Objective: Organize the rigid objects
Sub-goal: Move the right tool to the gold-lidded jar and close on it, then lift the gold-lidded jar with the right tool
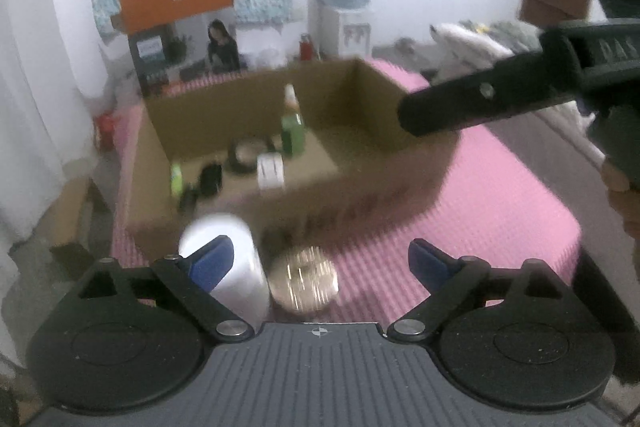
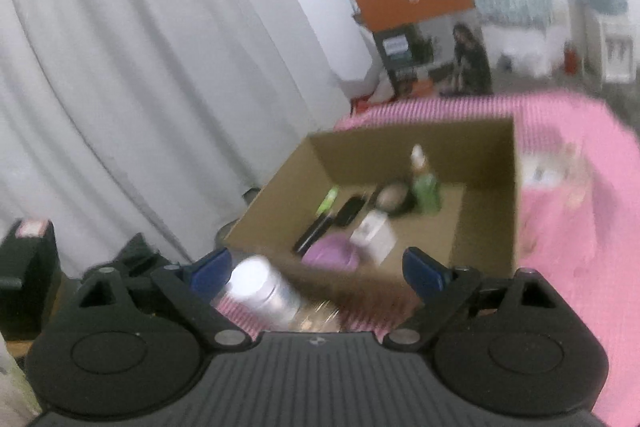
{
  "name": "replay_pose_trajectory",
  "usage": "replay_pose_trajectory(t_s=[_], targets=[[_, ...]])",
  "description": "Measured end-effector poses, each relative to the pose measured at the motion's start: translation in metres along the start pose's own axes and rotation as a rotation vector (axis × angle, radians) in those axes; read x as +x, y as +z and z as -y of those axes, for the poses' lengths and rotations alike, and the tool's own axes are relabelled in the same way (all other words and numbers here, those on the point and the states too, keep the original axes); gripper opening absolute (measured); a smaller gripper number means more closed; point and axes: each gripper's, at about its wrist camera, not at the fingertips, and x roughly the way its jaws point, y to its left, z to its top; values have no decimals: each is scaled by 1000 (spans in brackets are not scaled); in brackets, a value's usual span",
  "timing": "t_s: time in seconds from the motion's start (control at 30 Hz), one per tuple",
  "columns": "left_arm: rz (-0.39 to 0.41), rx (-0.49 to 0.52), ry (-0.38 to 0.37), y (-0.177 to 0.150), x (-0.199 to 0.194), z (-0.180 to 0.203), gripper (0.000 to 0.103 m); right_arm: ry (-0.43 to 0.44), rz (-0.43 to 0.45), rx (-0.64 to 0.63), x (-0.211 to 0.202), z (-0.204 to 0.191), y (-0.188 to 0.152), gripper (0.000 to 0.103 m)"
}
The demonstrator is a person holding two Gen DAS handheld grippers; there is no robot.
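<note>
An open cardboard box [image 1: 360,99] [image 2: 488,187] sits on a pink ridged mat [image 1: 500,211] [image 2: 580,227]. Inside stand a green bottle [image 1: 292,127] [image 2: 426,187], a white box [image 1: 271,169] [image 2: 374,235], a round tin [image 1: 246,153] [image 2: 394,197], black items [image 1: 210,179] and a purple lid [image 2: 330,253]. A silver can [image 1: 232,263] [image 2: 262,291] and a clear jar [image 1: 304,279] lie on the mat before the box. My left gripper [image 1: 320,261] is open just above them. My right gripper [image 2: 316,269] is open over the box's near edge; it also shows at the right of the left wrist view [image 1: 460,107].
White curtains [image 2: 140,67] hang at the left. An orange-topped carton [image 1: 180,7] and a water dispenser [image 1: 344,7] stand behind the mat. Clear objects [image 2: 568,175] sit on the mat right of the box. Dark boxes [image 2: 28,267] lie on the floor at left.
</note>
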Motion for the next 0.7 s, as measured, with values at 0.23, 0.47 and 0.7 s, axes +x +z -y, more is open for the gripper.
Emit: replay_pose_trajectory(t_s=[0.23,0.47,0.7], targets=[[-59,-21,-20,-33,29,-7,93,42,-122,157,43,12,-40,79],[-82,-9,-41,-50,53,-11,88,41,-224,237,90,24,-51,69],[-106,-26,-58,-49,73,-18,82,44,-287,255,126,30,-51,61]])
